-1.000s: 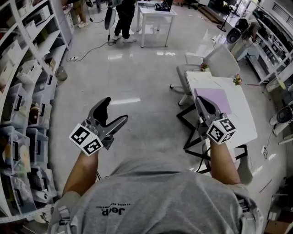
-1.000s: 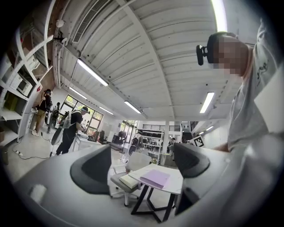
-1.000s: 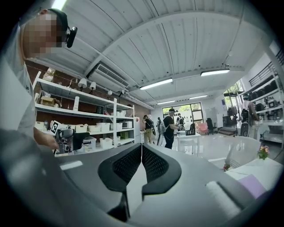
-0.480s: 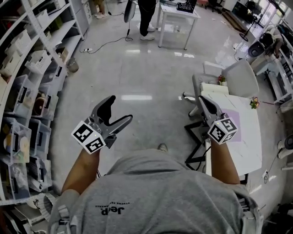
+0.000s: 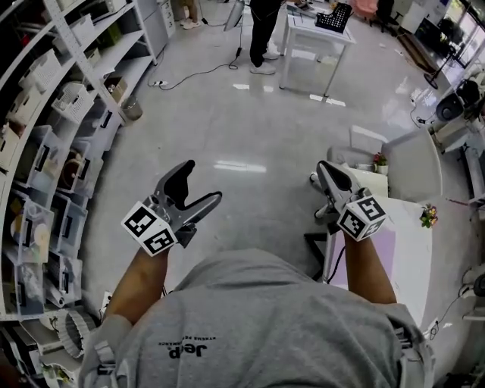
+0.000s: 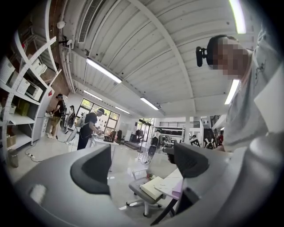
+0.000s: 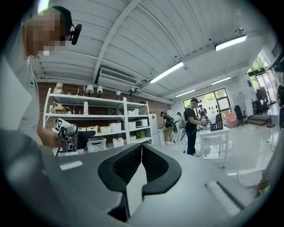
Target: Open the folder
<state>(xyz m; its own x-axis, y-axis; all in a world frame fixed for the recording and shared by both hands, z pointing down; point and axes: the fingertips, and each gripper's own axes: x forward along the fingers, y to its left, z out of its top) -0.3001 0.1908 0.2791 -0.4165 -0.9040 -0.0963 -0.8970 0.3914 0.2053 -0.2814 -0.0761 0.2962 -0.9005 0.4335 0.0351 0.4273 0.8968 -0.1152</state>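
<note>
The lilac folder (image 5: 400, 254) lies flat and closed on the white tabletop (image 5: 424, 261), about midway along it and partly hidden under the person's right forearm. Neither claw touches it. The right gripper (image 5: 326, 171) hangs above the tabletop's far left corner, its claw pressed shut with nothing in it. The left gripper (image 5: 198, 184) is held well off the tabletop's left side, over the floor. Its claw is spread wide and empty, with only the distant room showing between the jaws.

The folder looks thin and light, probably with a smooth, bendy cover. It would likely slide across the tabletop if pushed rather than lifted, and it would flex if pinched at a corner. The best hold seems to be the free long edge opposite the spine, with the other claw pinning the lower cover down. Which edge is the spine cannot be told from here. The right claw would have to open first.

As for containers, the shelving (image 5: 53, 144) far off the tabletop's left side carries rows of clear bins (image 5: 34, 227), whose contents are too blurred to name. A black basket (image 5: 339, 15) sits on a small table well beyond the tabletop's far end, and what it holds is unclear. On the tabletop, a small plant (image 5: 429, 216) stands at the right edge.
</note>
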